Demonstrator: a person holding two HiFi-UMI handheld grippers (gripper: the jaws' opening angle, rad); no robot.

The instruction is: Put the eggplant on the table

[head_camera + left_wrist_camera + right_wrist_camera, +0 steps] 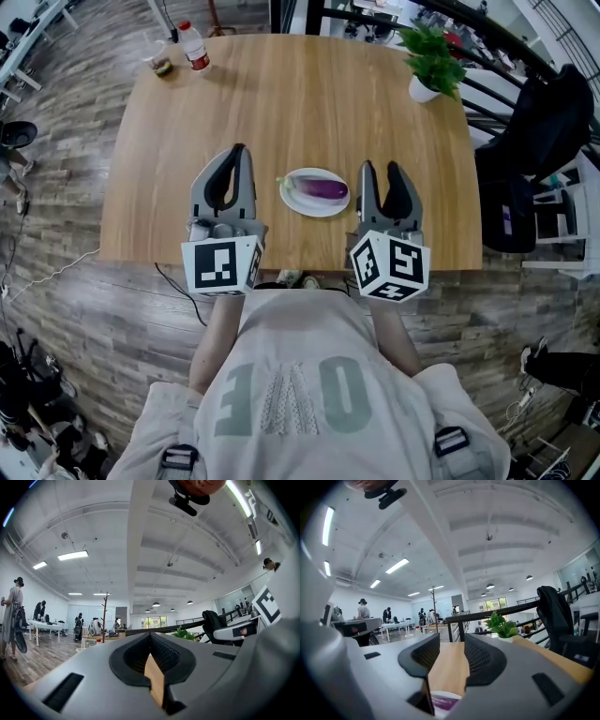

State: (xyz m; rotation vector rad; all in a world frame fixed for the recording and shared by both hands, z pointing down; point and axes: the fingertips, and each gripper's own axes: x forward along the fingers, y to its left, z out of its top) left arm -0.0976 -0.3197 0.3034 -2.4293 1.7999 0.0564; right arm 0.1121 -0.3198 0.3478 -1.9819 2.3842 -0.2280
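Head view, looking steeply down on a wooden surface (300, 103). The eggplant (323, 190), purple with a green stem end, lies on a white plate (298, 202) near the surface's near edge, between the two tools and touching neither. The left tool (239, 155) is held just left of the plate. Its jaw tips meet and only a narrow gap shows behind them, with nothing in it. The right tool (380, 171) is held just right of the plate. Its jaws stand apart with nothing between them, and in the right gripper view bare wood shows through the gap, with the plate and eggplant low in the frame. Both tools point away from the person, about level. A potted plant (431, 61) stands at the far right corner and a red-capped bottle (195, 47) at the far left.
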